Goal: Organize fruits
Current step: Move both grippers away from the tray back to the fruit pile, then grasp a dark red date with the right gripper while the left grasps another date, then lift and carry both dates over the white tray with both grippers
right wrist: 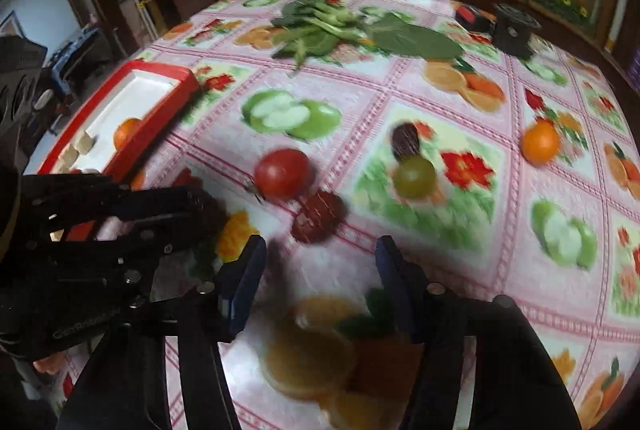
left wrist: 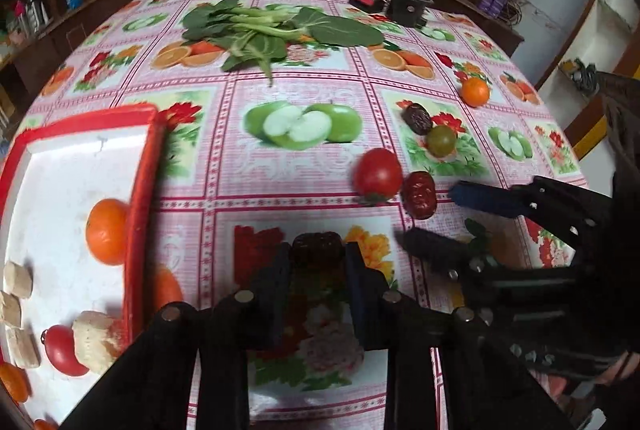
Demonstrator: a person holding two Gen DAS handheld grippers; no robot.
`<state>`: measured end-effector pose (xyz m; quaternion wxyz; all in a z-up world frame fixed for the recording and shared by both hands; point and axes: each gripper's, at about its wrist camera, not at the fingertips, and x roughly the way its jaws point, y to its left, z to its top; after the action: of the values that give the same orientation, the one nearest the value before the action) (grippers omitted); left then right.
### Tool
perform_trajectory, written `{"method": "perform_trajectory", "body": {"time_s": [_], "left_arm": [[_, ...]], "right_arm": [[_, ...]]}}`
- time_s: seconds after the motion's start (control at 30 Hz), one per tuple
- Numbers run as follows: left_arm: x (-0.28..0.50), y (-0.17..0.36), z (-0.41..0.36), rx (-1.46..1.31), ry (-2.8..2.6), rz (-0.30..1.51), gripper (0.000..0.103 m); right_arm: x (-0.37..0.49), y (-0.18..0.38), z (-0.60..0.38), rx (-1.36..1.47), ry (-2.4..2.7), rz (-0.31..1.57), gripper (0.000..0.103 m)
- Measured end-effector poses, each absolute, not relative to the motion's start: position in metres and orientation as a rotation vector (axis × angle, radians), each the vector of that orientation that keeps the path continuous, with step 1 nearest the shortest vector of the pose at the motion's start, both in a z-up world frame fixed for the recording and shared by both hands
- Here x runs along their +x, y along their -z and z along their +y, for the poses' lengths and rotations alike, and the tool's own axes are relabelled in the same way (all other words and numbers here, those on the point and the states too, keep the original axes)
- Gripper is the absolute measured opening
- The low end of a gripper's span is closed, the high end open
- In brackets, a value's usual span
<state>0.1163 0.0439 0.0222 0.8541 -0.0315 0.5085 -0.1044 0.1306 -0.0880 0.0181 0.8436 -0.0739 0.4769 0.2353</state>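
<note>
Left claw [left wrist: 318, 262] grips a dark red date [left wrist: 317, 247] on the tabletop [left wrist: 304, 98].
Right claw [right wrist: 320, 266] hangs open, empty, just short of another date [right wrist: 318, 217] beside a tomato [right wrist: 282, 173].

No readable text is showing anywhere; faint embossed lettering is sitting on the left gripper [right wrist: 218, 220], too blurred to read.

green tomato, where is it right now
In the left wrist view the green tomato sits right of centre on the tablecloth, touching a dark date behind it, with the red tomato nearer the camera.
</note>
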Motion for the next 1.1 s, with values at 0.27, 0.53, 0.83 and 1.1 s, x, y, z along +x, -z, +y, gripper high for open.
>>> {"method": "perform_trajectory", "body": {"time_s": [0.27, 0.53, 0.83, 1.1], "left_arm": [[0.114, -0.021, 0.048, -0.051, 0.228, 1.069, 0.029], [0.107, -0.022, 0.048, -0.08, 0.239, 1.054, 0.029], [0.079, -0.025, 0.04, -0.119, 0.268, 1.061, 0.029], [0.052, -0.028, 0.04, -0.144, 0.278, 1.06, 0.029]], "right_arm": [[0.135, -0.017, -0.075, -0.239, -0.488, 0.991, 0.03], [0.13, -0.02, -0.087, -0.163, -0.494, 1.008, 0.026], [0.101, -0.03, -0.1, -0.134, -0.493, 0.997, 0.026], [0.072, -0.032, -0.106, -0.107, -0.46, 1.0, 0.026]]}}
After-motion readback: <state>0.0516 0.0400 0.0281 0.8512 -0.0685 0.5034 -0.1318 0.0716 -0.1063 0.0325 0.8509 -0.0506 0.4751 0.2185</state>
